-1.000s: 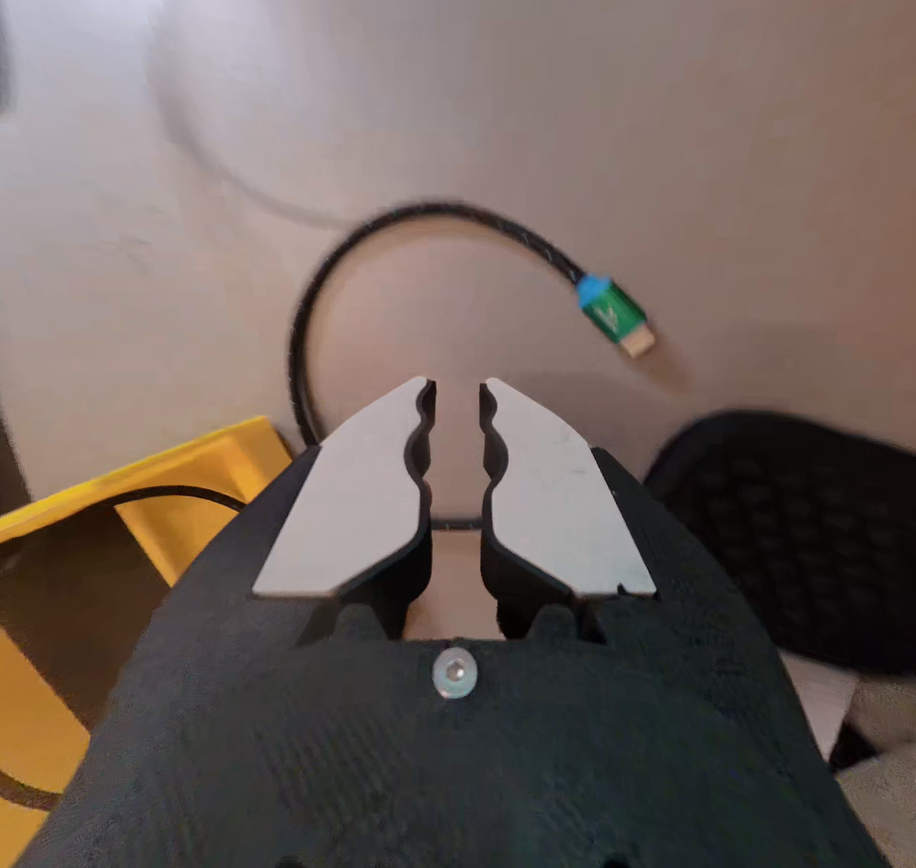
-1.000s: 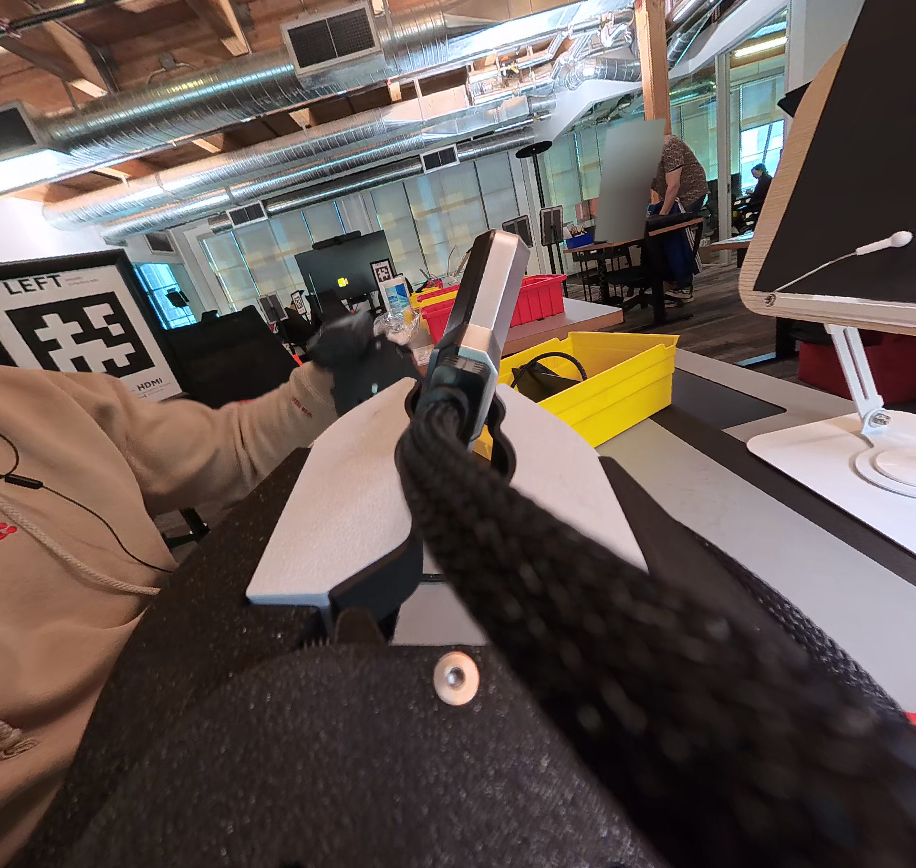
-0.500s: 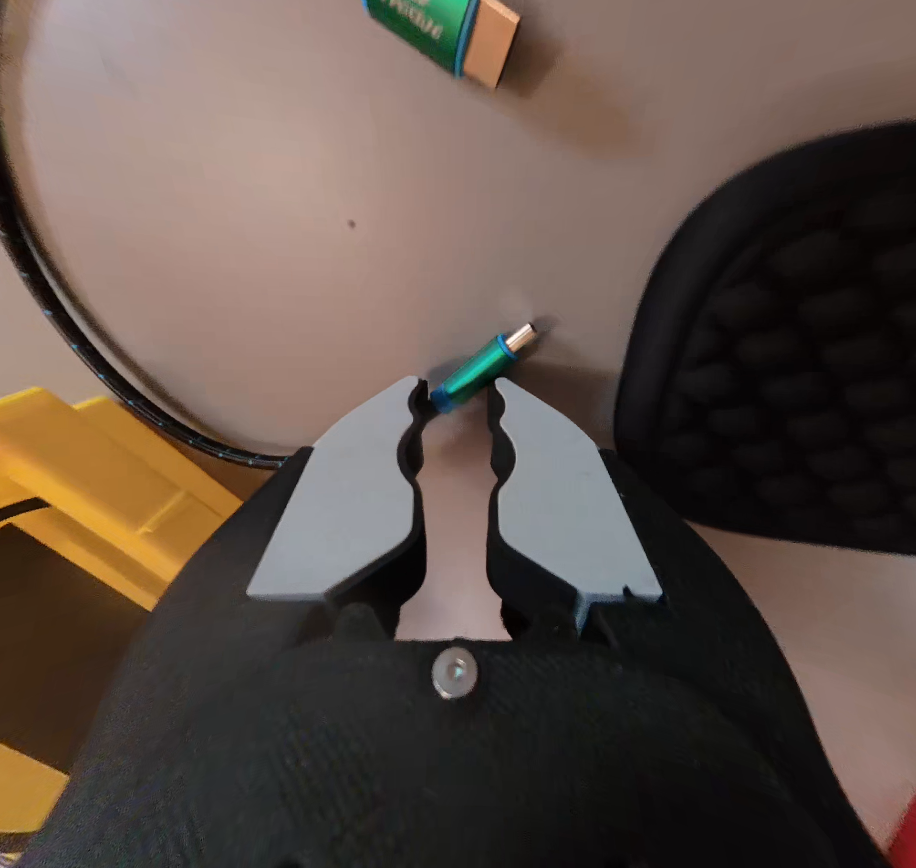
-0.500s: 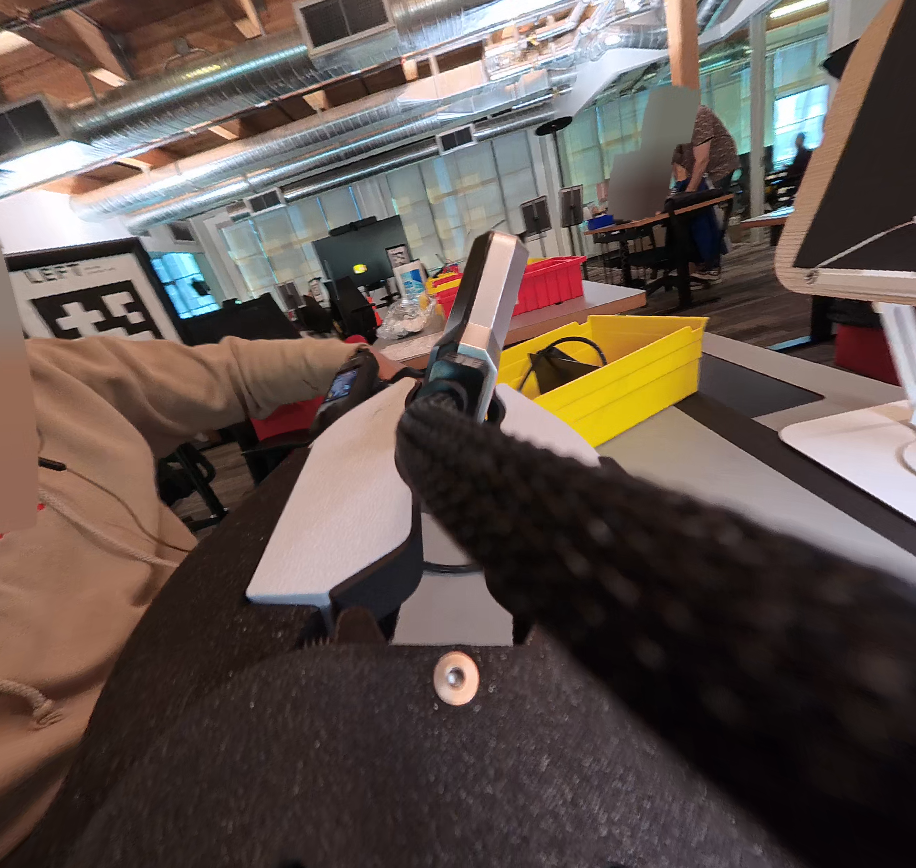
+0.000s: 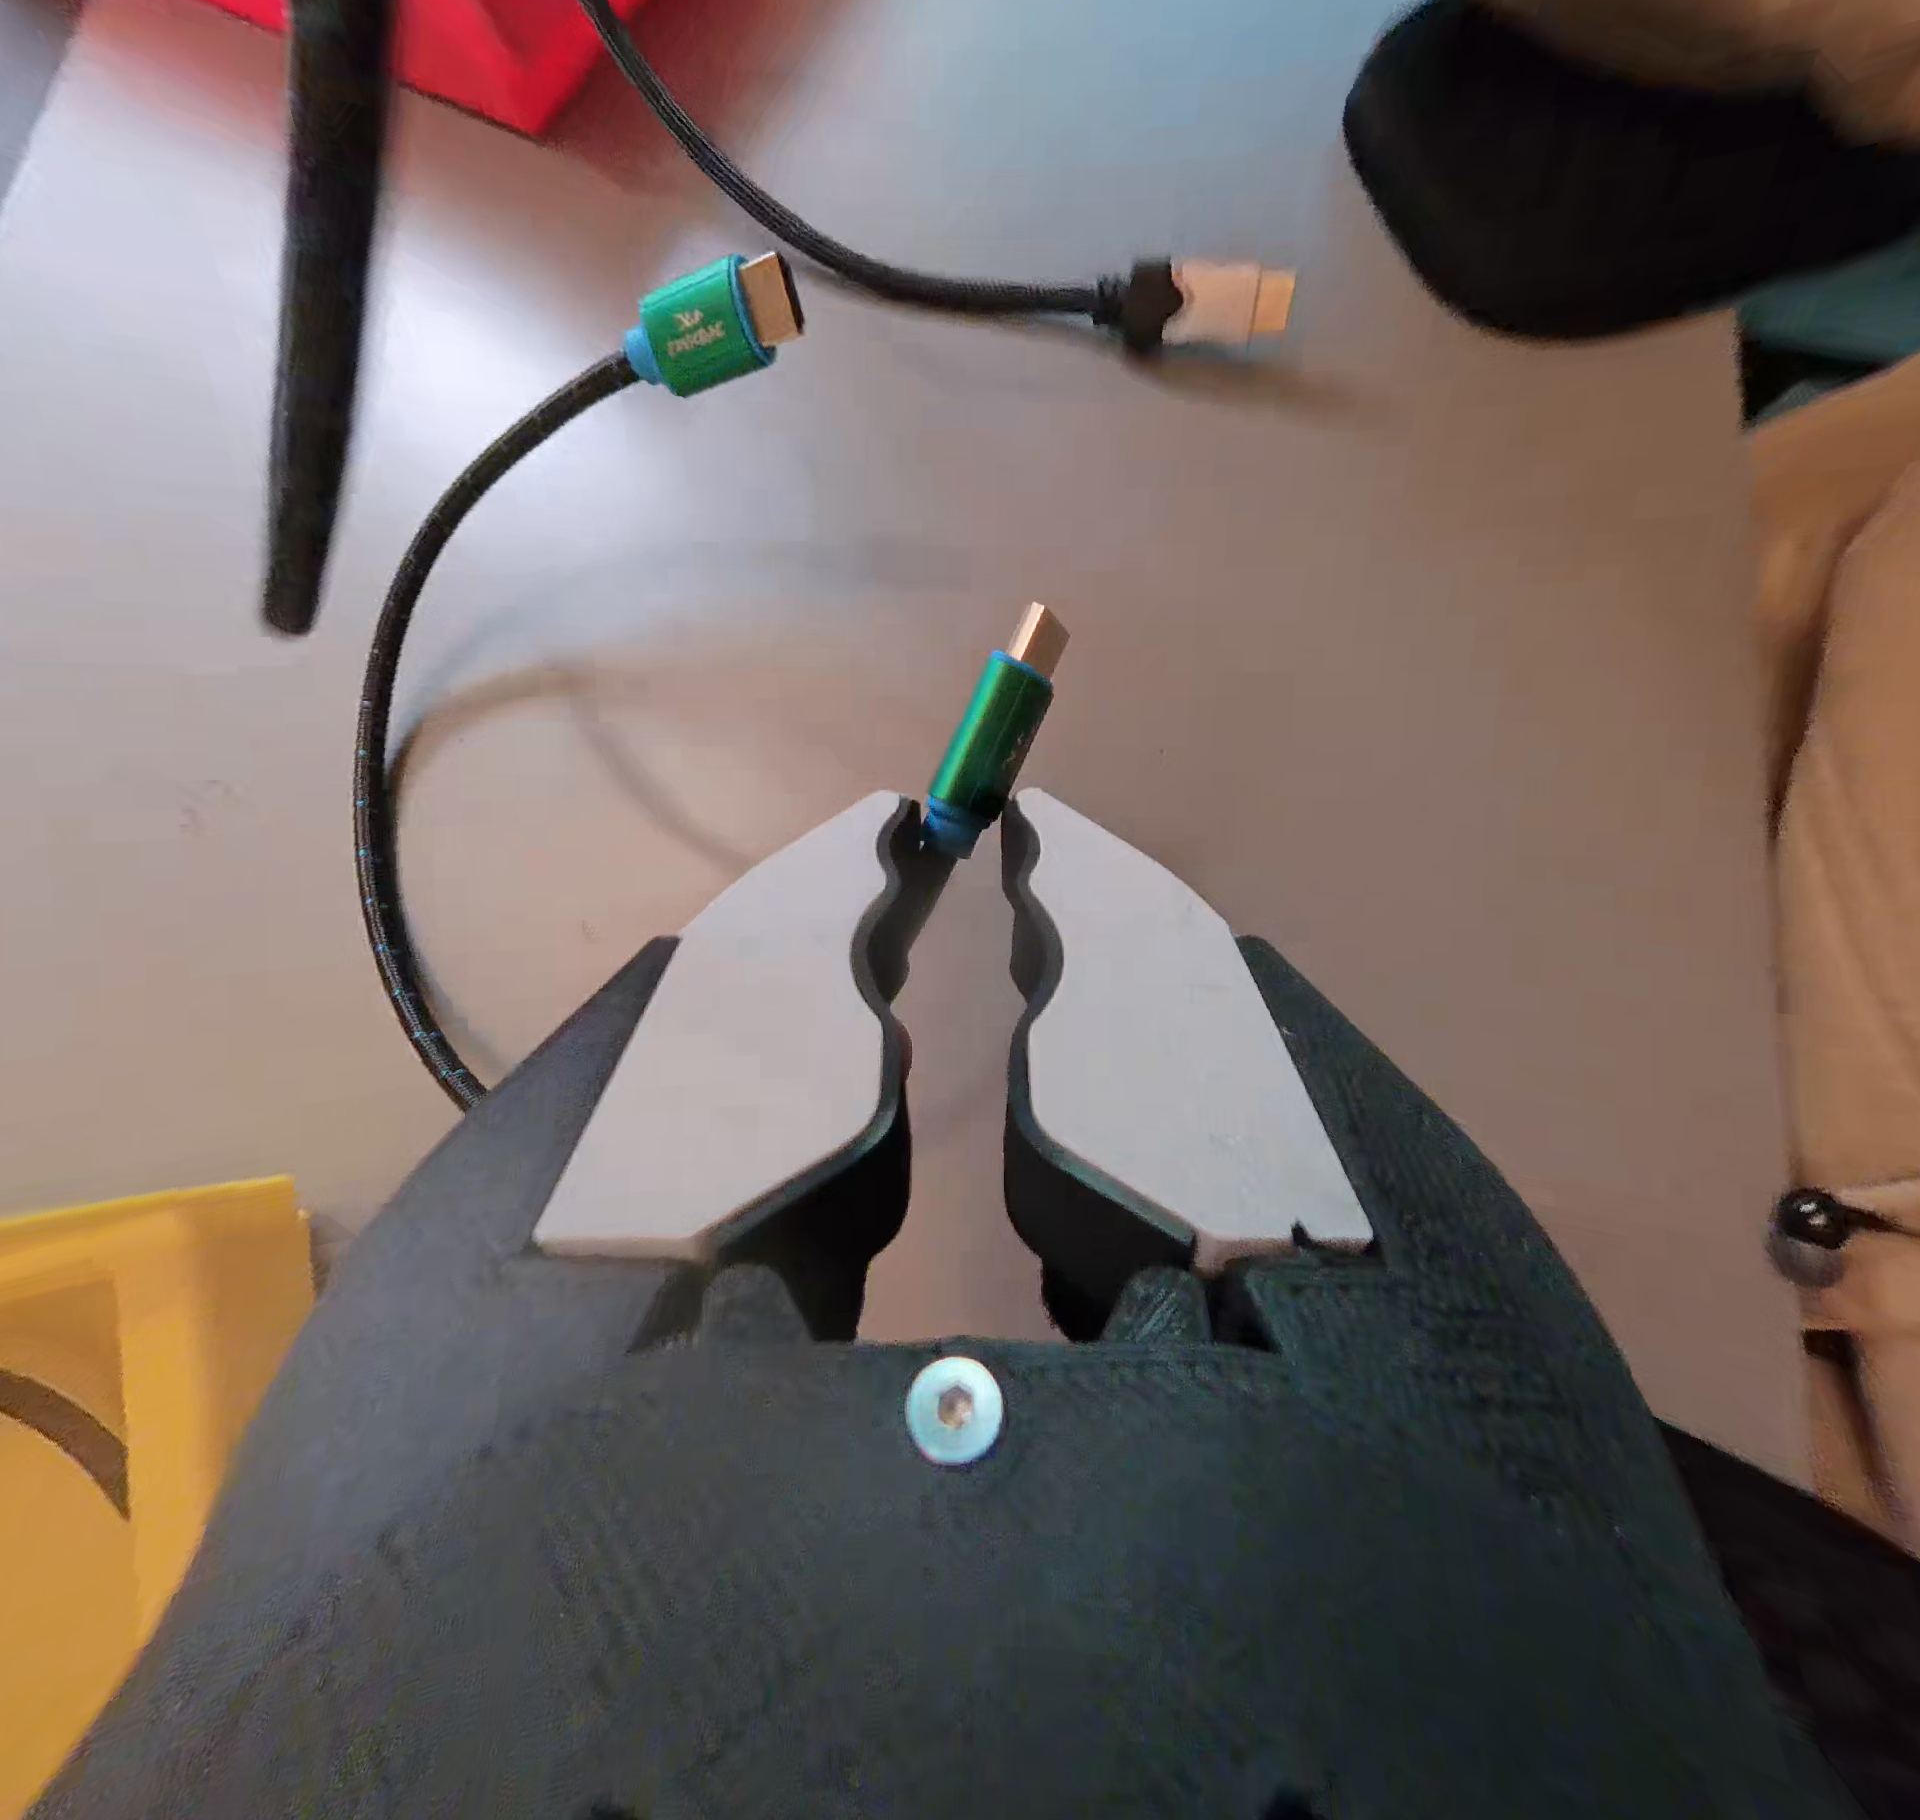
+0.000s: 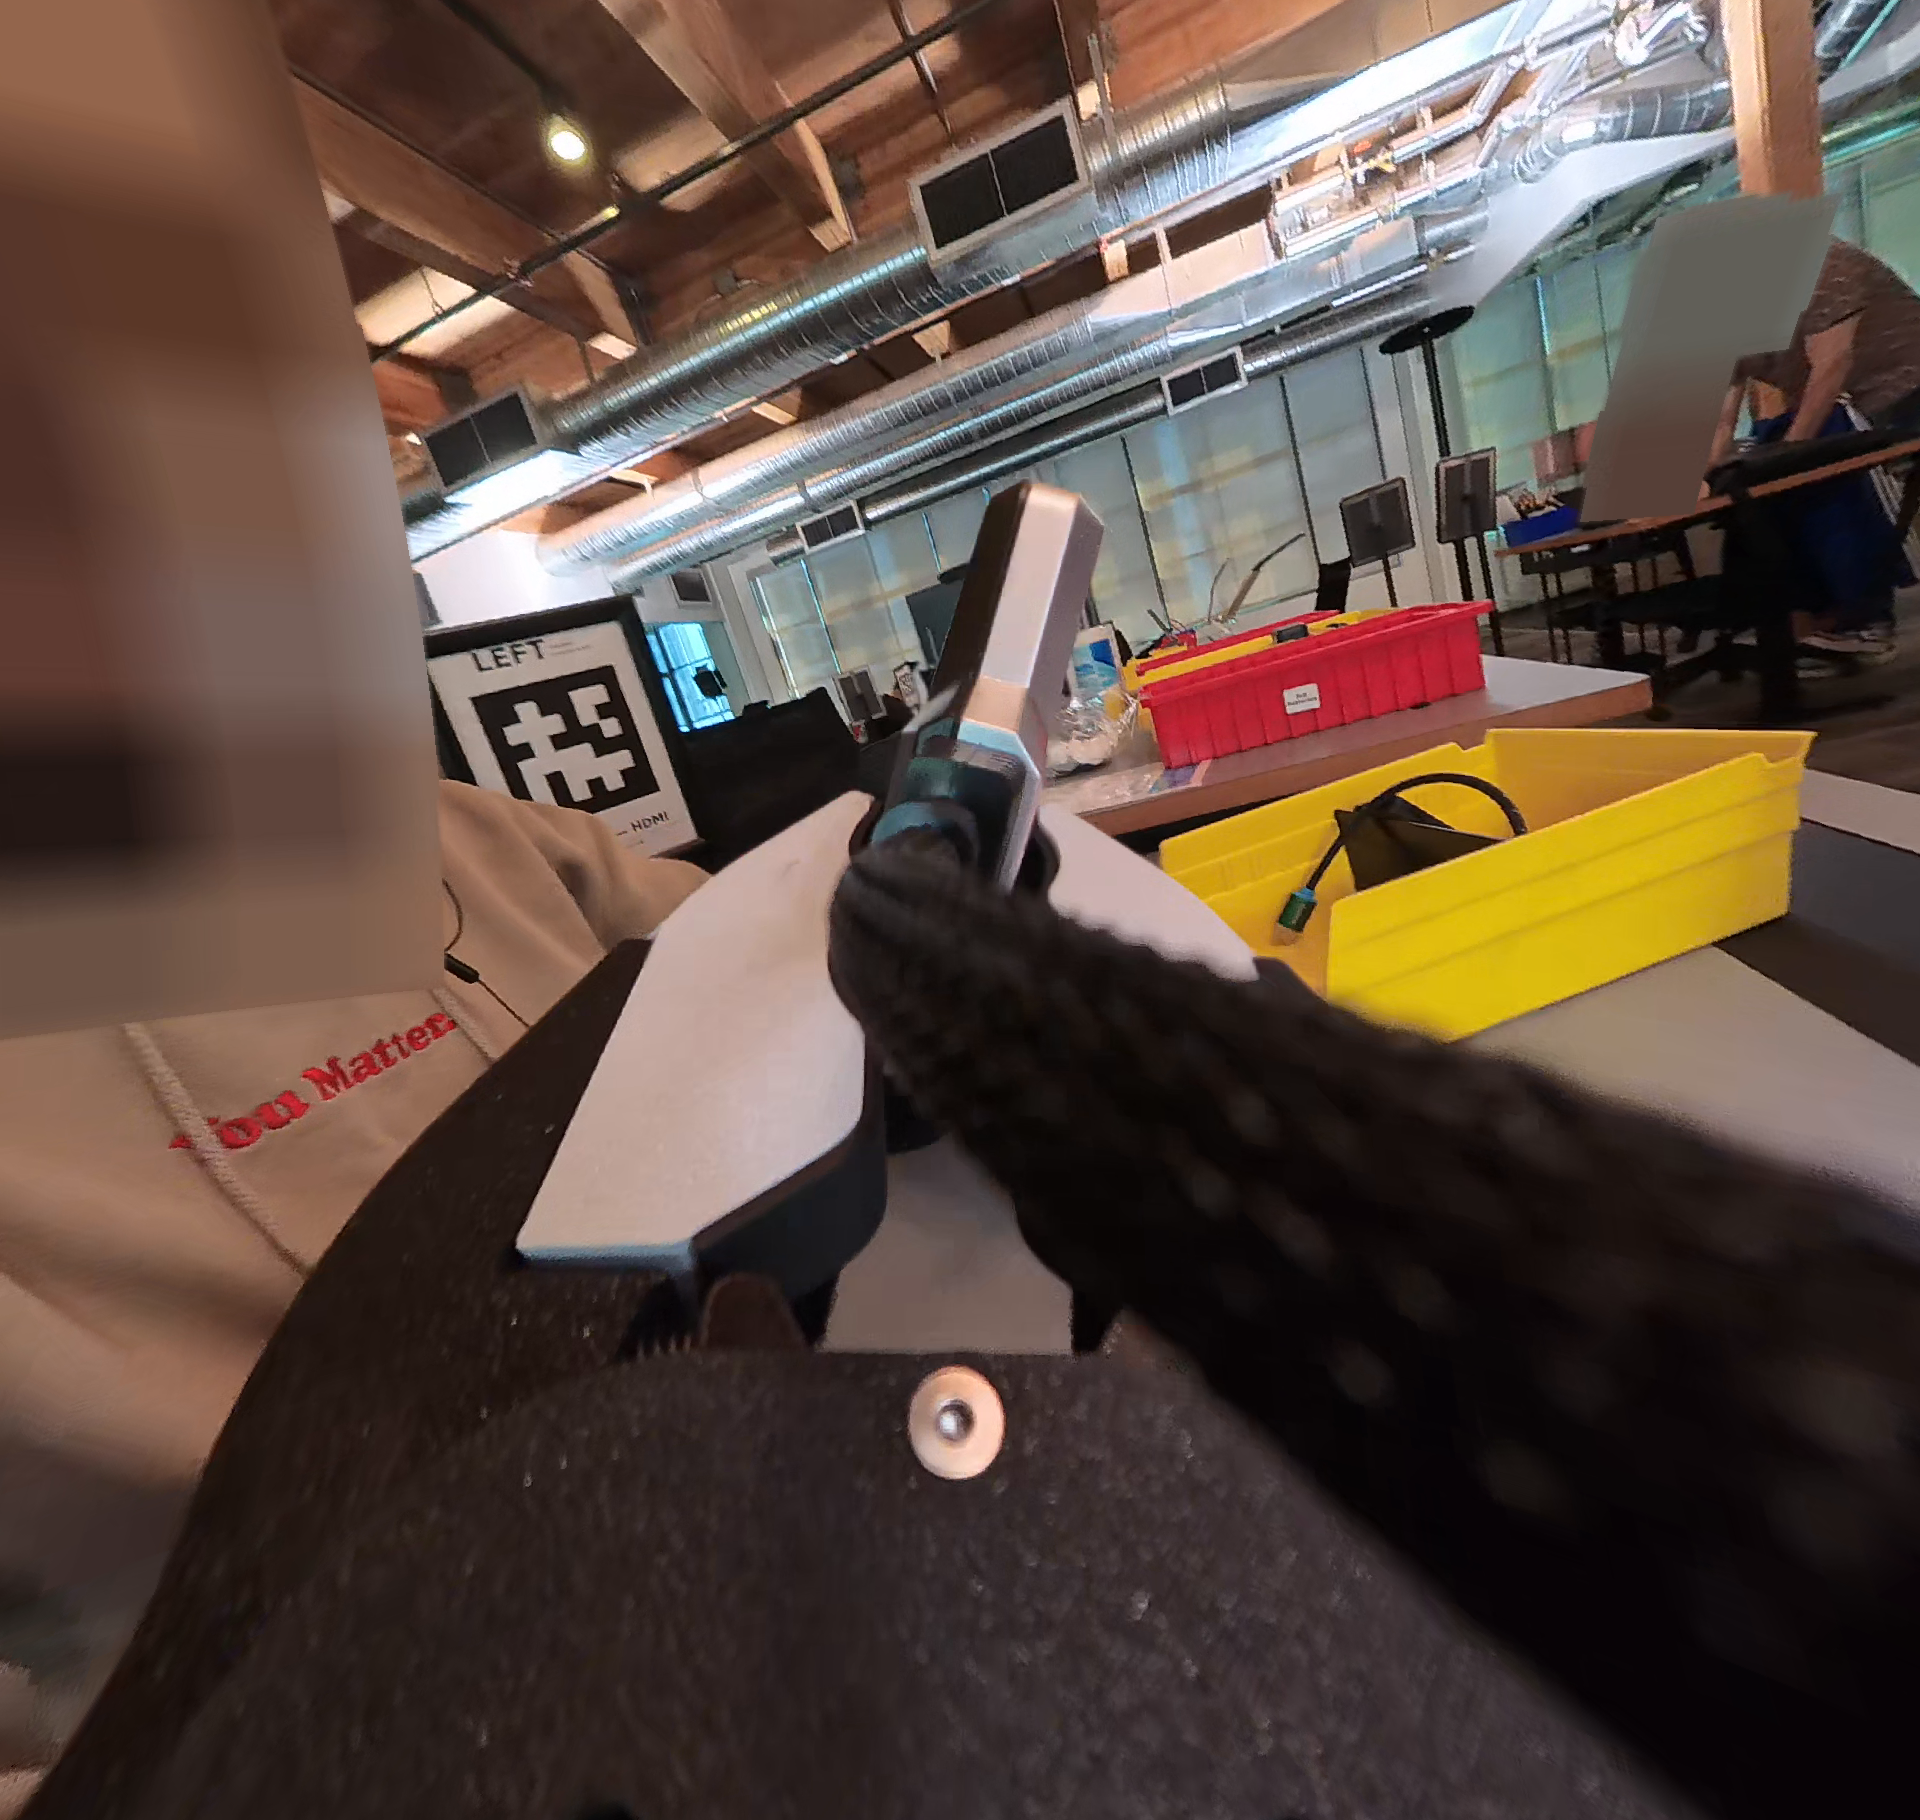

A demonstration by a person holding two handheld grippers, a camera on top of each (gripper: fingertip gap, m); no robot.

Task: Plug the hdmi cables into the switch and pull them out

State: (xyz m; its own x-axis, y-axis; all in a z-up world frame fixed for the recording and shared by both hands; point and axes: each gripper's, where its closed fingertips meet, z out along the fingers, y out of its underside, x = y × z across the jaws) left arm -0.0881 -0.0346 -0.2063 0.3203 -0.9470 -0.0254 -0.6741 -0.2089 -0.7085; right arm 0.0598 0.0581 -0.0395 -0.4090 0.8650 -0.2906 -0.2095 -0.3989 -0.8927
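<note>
My left gripper (image 5: 961,809) pinches 1 green HDMI plug (image 5: 992,731) at its collar, tip forward for insertion; my right gripper (image 6: 951,835) clamps the switch (image 6: 1003,669) upright, steadying it.

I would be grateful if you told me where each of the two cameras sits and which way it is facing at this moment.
Left wrist view: on the left gripper, looking down at the grey table; its fingertips pinch a green HDMI plug; a beige sleeve shows at right.
Right wrist view: on the right gripper, tilted up across the room towards the ceiling ducts; it grips the silver switch, whose braided cable crosses the lens.
Shared: the yellow bin, the table, and the person's beige top.
</note>
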